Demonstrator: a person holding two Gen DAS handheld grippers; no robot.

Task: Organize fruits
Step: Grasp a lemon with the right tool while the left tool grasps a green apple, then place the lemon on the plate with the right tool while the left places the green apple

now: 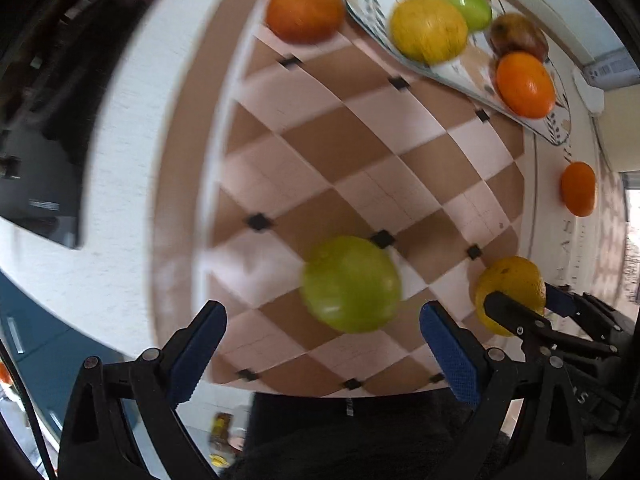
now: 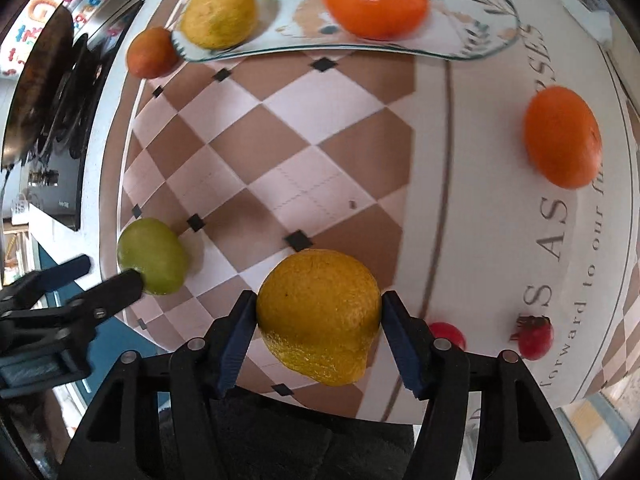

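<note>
Hand-held gripper on your right (image 2: 318, 336) straddles the lemon (image 2: 318, 312) on the counter (image 2: 480, 160), pads apparently touching, grip unconfirmed. Your left hand-held gripper (image 1: 320, 344) gapes wide; green apple (image 1: 350, 284) sits just ahead between its fingers, untouched.

White counter (image 1: 120, 152) under brown-checked mat (image 2: 256, 148); black hob (image 2: 60, 92) at side; blue cabinet (image 1: 36, 320) below.

Checkered mat (image 2: 280, 152) bears plate (image 2: 472, 12), lemon (image 2: 316, 312), green apple (image 2: 152, 256).
</note>
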